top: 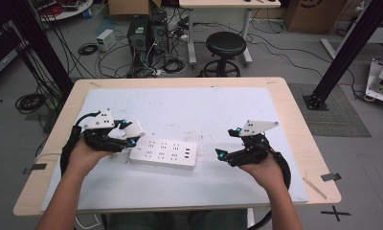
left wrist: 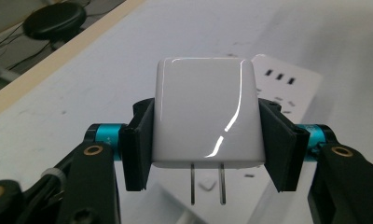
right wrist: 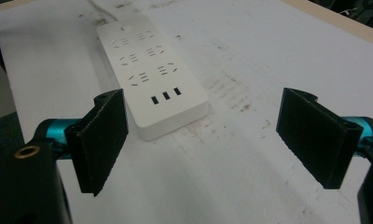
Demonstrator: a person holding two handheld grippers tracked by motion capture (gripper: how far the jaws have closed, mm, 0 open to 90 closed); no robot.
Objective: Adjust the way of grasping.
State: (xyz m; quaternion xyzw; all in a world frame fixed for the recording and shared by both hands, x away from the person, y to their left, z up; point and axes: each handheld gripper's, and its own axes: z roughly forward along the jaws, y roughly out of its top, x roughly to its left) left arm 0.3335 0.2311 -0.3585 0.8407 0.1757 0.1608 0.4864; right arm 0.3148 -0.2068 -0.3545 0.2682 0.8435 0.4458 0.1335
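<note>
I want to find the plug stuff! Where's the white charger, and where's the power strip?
white charger [left wrist: 205, 112], left gripper view, middle of its glossy face.
power strip [right wrist: 149, 77], right gripper view, its top among the sockets.

a glossy white plug adapter [left wrist: 205, 112], prongs down, above a flat white power strip [top: 164, 153].

A: What's past the worktop [top: 295, 124]?

B: Grey floor [top: 285, 57]. At twelve o'clock, a black stool [top: 225, 45] before a white desk [top: 228, 4].

A: And at eleven?

B: Two computer towers [top: 149, 31], with cables [top: 108, 62] snaking over the floor by them.

A: The sides?

B: Black frame posts: one [top: 34, 43] at ten, another [top: 352, 43] at two. A cardboard box [top: 309, 14] at one.
</note>
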